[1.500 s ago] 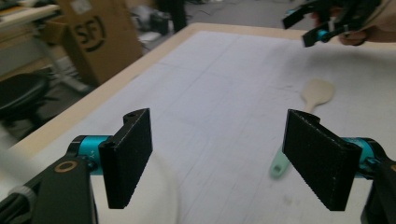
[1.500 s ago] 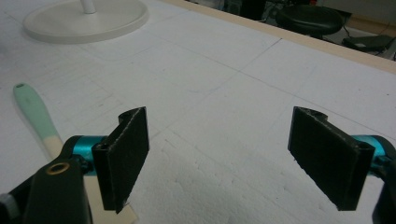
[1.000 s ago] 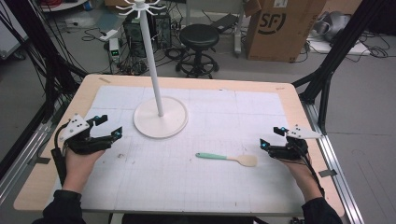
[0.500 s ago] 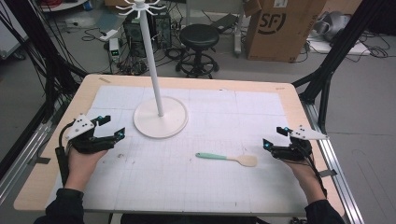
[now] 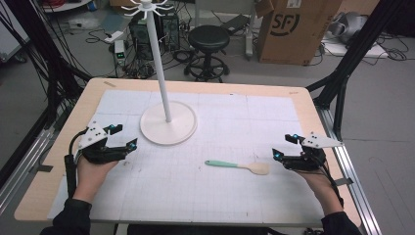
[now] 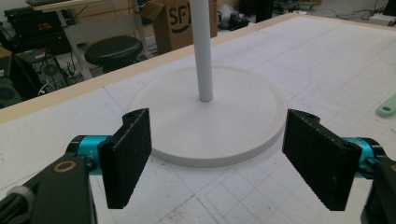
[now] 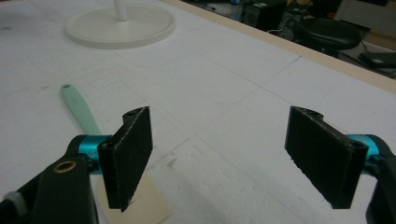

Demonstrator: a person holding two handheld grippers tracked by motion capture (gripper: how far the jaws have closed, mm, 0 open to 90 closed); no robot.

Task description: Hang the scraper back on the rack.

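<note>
My left tool (image 5: 119, 138) & right tool (image 5: 285, 147) both spread, holding nothing. Spatula (image 5: 238, 166) lies flat on worktop (image 5: 235, 112) just beside right tool; stand (image 5: 168, 125) near left. Nothing grasped yet.

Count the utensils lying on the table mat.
1: a spatula with a mint-green handle, lying in front of the right gripper, right of the white stand's base.

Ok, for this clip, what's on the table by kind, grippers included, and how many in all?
Hanger stands, white, with round base: 1
Spatulas, mint handle with pale blade, lying flat: 1
Handheld grippers, both with jaws wide apart: 2, left gripper and right gripper
Total: 4
</note>
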